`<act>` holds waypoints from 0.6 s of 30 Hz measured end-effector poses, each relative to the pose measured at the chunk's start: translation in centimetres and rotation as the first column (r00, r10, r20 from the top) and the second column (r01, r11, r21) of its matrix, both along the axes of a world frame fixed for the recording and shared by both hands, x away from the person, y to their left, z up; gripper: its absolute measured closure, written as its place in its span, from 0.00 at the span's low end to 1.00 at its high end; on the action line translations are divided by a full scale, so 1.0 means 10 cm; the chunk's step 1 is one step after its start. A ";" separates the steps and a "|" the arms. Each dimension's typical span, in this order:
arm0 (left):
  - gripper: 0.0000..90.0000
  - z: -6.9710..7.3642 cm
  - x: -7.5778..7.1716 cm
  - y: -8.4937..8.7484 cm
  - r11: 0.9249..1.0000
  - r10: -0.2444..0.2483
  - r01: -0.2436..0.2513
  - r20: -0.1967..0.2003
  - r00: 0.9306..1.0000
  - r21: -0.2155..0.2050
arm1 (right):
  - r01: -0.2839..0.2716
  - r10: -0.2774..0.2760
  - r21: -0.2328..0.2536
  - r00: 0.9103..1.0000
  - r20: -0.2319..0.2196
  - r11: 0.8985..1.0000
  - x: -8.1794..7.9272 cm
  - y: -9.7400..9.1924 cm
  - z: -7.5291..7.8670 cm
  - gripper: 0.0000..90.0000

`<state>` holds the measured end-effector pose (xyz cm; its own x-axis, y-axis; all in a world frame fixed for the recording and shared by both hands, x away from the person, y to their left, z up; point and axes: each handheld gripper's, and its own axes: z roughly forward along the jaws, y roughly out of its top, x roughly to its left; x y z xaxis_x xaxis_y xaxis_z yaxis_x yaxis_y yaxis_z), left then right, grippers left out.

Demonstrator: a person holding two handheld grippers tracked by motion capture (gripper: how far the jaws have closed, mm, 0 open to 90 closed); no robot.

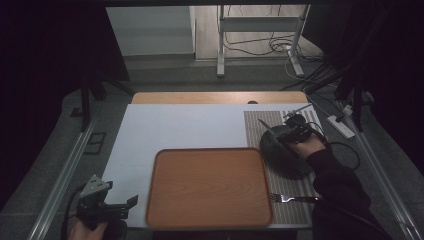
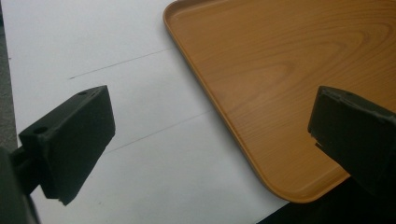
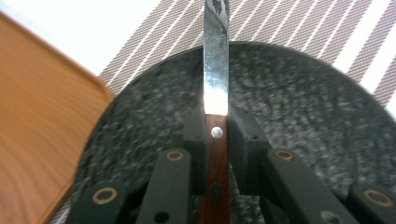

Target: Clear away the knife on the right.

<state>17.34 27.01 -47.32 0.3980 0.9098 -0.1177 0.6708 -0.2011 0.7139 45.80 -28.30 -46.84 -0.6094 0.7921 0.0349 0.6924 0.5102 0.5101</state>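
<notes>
While the knife hangs over the plate: the risks below are judged from how things lie now.

Knife (image 3: 216, 88): held by its dark wooden handle in the right claw (image 3: 216, 140), blade pointing away from the hand, above the dark speckled plate (image 3: 303, 116); in the high view the blade (image 1: 267, 128) juts toward the tray side of the striped mat.
Right claw grip: its jaws are clamped on the narrow handle near the rivet. The hold is short and close to the blade, so the knife could pivot or slip if swung fast.
Plate: sits on the striped placemat (image 1: 260, 122), with the right hand above it. A dropped blade tip could strike or scratch it, or nudge it off the mat.
Fork (image 1: 290, 198): lies on the mat near the front edge, beside the tray. A low sweep of the sleeve could drag it off the tabletop.
Tray (image 1: 210, 187): wooden, with nothing on it, just beside the plate. Its raised rim could catch the blade if the knife crosses too low.
Left claw (image 1: 112, 205): jaws wide apart and holding nothing, over the white tabletop (image 2: 93, 42) by the tray's near corner (image 2: 289, 191). It is well apart from the knife, so little risk of a clash.
</notes>
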 end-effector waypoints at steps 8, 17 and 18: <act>0.02 0.00 0.00 0.00 1.000 0.000 0.000 0.000 1.000 0.001 | -0.026 0.026 0.007 1.000 0.002 1.000 -0.19 0.06 0.00 0.86; 0.02 0.00 0.00 0.00 1.000 0.000 0.000 -0.002 1.000 0.004 | -0.049 0.049 0.014 0.999 0.001 0.999 -0.42 0.15 0.01 0.86; 0.02 0.00 0.00 0.00 1.000 0.000 0.000 -0.002 1.000 0.004 | -0.055 0.055 0.014 0.998 0.002 0.998 -0.48 0.17 0.02 0.86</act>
